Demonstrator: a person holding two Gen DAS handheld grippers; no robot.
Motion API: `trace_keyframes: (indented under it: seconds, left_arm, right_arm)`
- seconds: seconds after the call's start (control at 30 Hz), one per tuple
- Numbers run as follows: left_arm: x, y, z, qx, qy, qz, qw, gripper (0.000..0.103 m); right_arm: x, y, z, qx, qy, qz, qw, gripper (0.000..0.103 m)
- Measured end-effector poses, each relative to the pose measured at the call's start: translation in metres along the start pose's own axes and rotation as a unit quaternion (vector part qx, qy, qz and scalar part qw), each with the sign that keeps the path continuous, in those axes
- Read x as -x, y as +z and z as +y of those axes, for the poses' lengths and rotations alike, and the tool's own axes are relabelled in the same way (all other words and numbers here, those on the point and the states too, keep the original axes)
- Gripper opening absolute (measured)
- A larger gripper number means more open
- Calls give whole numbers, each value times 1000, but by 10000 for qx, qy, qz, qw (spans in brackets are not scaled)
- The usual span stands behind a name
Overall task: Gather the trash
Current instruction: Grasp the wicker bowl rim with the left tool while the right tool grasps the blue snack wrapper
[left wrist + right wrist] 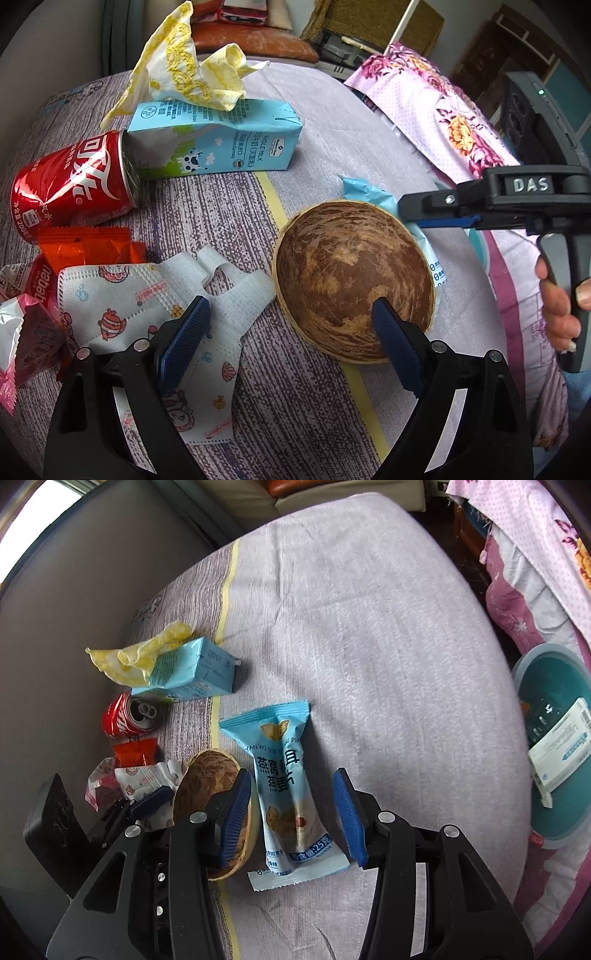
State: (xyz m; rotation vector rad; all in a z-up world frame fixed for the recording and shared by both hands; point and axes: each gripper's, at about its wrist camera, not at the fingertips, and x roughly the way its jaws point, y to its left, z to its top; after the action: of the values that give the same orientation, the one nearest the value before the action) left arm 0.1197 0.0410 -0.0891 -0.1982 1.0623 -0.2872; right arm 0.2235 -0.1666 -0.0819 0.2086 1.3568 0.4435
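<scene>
A brown half coconut shell (pixel 351 280) lies dome up on the striped bedspread. My left gripper (pixel 290 314) is open above it, the right fingertip over the shell and the left fingertip over a printed face mask (pixel 122 302). A light blue snack wrapper (pixel 284 775) lies flat beside the shell. My right gripper (pixel 291 808) straddles it, half closed, with a gap between each pad and the wrapper. In the left wrist view the right gripper (pixel 406 212) comes in from the right, held by a hand (pixel 561 310). One of the left gripper's fingers (pixel 151 801) shows at the lower left of the right wrist view.
A red cola can (pixel 70 181), a blue milk carton (pixel 221 144), a crumpled yellow tissue (pixel 184 70), an orange wrapper (pixel 88 243) and a pink foil wrapper (pixel 26 339) lie at the left. A teal bin (pixel 546 686) holding a white box stands at the right, by a floral quilt (pixel 443 122).
</scene>
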Motion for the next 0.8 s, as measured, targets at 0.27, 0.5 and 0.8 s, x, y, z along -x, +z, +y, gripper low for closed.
trace_keyframes:
  seconds: [0.27, 0.5, 0.8]
  left_arm:
    - [3, 3, 2, 6, -45, 45, 10000, 89]
    - [4, 5, -6, 97, -190, 67, 9997, 84]
    - [-7, 10, -11, 258, -238, 259, 9990, 56]
  right_arm:
    - [5, -7, -14, -100, 24, -67, 9999, 13]
    - [31, -26, -42, -143, -652, -333, 9972, 13]
    - [33, -46, -51, -18, -858, -422, 9954, 17]
